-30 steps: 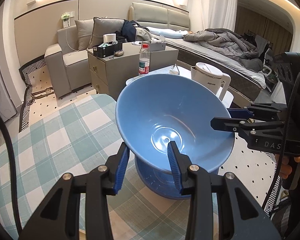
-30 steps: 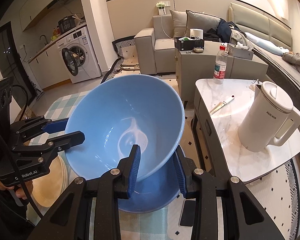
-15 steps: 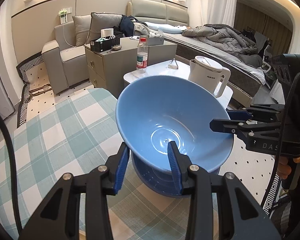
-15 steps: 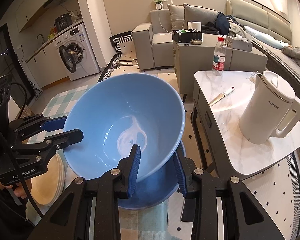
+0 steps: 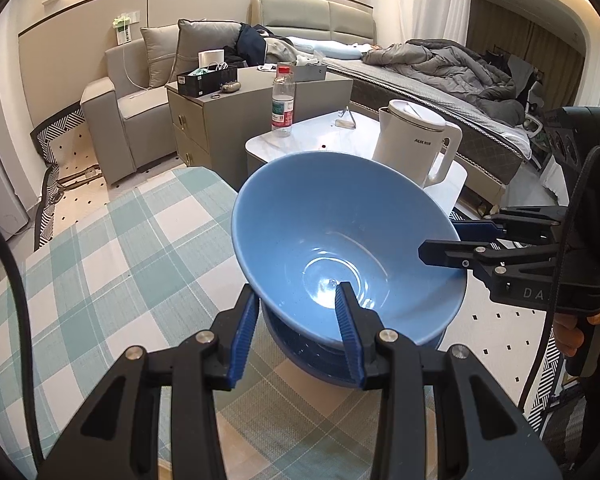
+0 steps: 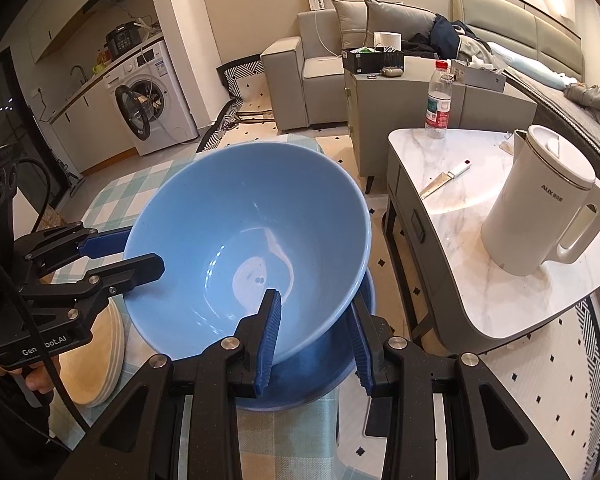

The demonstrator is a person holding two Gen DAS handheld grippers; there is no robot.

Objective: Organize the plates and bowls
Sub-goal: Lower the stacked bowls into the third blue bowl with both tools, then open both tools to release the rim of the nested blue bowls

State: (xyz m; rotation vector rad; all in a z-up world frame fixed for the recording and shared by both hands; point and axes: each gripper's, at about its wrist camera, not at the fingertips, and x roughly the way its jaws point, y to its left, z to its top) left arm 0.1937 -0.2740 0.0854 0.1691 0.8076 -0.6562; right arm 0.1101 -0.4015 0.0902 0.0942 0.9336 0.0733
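A: Nearest first. Both tools busy?

B: Both clamped. Left gripper (image 5: 295, 292) narrow, one blue pad inside the wall of the upper blue bowl (image 5: 340, 232), one outside. Right gripper (image 6: 314, 300) likewise narrow, pinching the rim on the other side. Held between the two, clear of the cloth.

A: Changed in the last second?

B: Sunk a little. Sits closer over the lower blue bowl (image 6: 308, 380) than a second ago, with less of that bowl's rim showing beneath. Grips unchanged, same pinch on the same spots.

A: Meaning for the job?

B: Looks like nesting under way — one bowl going into its twin. Probably nearly seated, though hard to tell whether already touching; the contact is hidden under the upper bowl's foot.

A: Pointing which way?

B: Mouth up, foot down toward the lower bowl. Appears tipped slightly, but could be the fisheye. Round, so no long axis across. The only axis runs from foot to mouth, close to upright and roughly lined up with the bowl below.

A: And around it?

B: Checked tablecloth (image 5: 100, 260) underneath, a stack of wooden plates (image 6: 100, 360) just beside the bowls on the left gripper's side. Farther off, the marble side table (image 6: 480, 280) with a white kettle (image 6: 540, 208), well apart from the bowls.
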